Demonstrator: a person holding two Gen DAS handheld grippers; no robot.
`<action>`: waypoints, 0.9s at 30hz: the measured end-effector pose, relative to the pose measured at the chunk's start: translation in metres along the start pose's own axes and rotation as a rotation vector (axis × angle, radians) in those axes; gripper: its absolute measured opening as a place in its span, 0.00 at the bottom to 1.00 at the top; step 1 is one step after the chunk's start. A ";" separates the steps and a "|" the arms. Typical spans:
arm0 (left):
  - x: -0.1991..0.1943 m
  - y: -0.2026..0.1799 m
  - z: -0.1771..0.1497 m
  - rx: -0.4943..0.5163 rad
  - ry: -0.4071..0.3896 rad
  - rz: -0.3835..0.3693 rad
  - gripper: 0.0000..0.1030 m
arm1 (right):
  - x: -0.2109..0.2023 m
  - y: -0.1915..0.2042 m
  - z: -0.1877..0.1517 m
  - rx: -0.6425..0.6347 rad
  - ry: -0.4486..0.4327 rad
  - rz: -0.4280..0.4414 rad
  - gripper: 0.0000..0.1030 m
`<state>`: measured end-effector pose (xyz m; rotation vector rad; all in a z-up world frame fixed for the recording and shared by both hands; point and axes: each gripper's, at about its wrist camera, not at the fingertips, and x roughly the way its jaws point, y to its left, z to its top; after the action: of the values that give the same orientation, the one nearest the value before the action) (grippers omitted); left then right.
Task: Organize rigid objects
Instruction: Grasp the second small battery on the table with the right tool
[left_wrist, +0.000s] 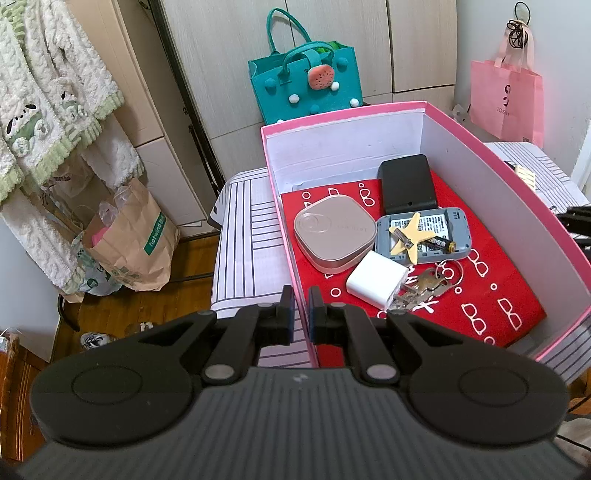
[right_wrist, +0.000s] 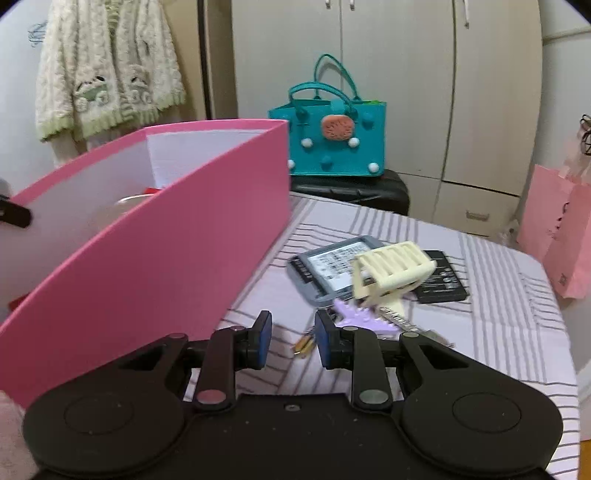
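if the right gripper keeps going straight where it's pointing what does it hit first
Most likely the small batteries lying on the striped tablecloth, right ahead between the open right gripper's fingertips. Depth is hard to judge; the purple clip lies just beyond.

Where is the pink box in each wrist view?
Left wrist: the pink box fills the centre and right, seen from above, its near-left wall between the left fingers.
Right wrist: the pink box fills the left half, outer side wall facing the camera, left of the right fingers.
Shared landmark: the teal bag behind the box.
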<state>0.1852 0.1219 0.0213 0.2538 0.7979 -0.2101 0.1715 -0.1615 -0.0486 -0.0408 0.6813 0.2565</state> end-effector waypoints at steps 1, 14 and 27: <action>0.000 0.000 0.000 0.000 0.000 0.000 0.06 | 0.003 0.000 -0.001 0.003 0.006 -0.006 0.29; -0.001 0.001 -0.001 0.000 -0.002 -0.005 0.06 | 0.015 -0.003 -0.001 0.057 0.015 -0.084 0.11; 0.000 0.001 -0.001 0.002 0.002 -0.009 0.06 | 0.016 -0.001 0.002 0.021 0.020 -0.043 0.11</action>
<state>0.1848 0.1228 0.0206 0.2526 0.8008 -0.2197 0.1848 -0.1584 -0.0573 -0.0379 0.7025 0.2080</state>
